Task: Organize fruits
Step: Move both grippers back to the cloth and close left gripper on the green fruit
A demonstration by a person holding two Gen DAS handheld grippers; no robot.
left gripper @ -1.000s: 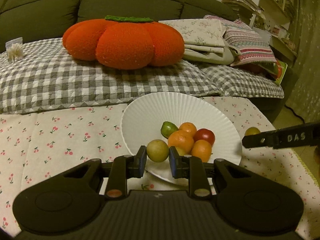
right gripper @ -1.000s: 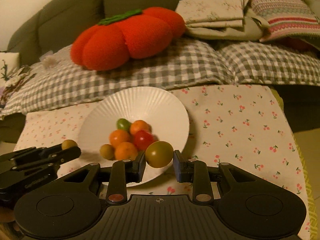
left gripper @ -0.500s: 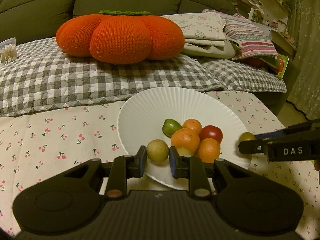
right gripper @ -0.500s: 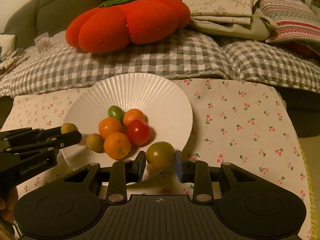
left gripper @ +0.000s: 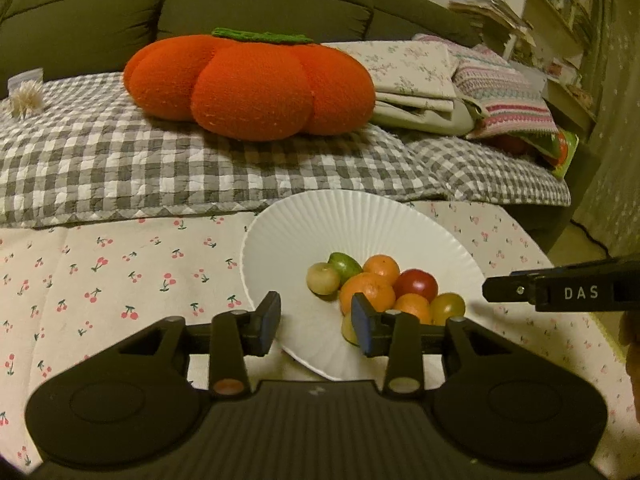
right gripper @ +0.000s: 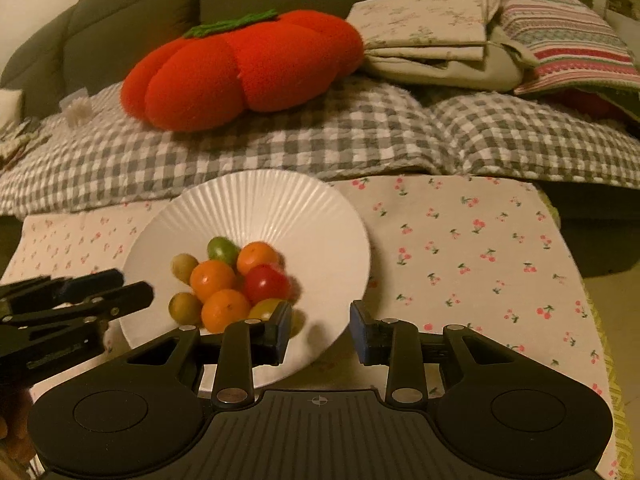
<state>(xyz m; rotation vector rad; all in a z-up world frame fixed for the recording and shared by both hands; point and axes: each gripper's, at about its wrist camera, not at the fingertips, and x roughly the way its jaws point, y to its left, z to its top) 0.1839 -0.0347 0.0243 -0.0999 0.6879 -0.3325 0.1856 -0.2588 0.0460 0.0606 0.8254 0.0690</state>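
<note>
Counting the fruit on the white fluted plate [right gripper: 280,208]: eight pieces, all gathered in one cluster on its near half. Three oranges [right gripper: 212,279], touching one another; one red tomato [right gripper: 266,283] against them on the right; one green lime-like fruit [right gripper: 221,249] at the back of the cluster; two small yellow-green round fruits [right gripper: 184,267] on the left side, one behind the other; one olive-yellow tomato [right gripper: 267,307] at the near edge, partly hidden behind a finger in the right wrist view. The left wrist view gives the same count, with one yellow-green piece mostly hidden behind a finger. Plate sits on the bench [right gripper: 460,248], which is covered with a cherry-print cloth. Left gripper [left gripper: 316,322]: fingers spread apart, nothing between them, hovering at the near-left rim of the plate. Right gripper [right gripper: 320,328]: fingers likewise spread apart and holding nothing, at the near-right rim of the plate; its left finger overlaps the olive-yellow tomato in the view, contact not determinable. Each gripper shows in the other's camera at the frame edge. Behind the bench: one sofa [left gripper: 240,4] with a grey checked blanket [left gripper: 120,160], one orange pumpkin-shaped cushion [left gripper: 248,84] lying on the blanket, one stack of folded linens [left gripper: 416,80] to its right, beside a striped pillow [left gripper: 508,96].
</note>
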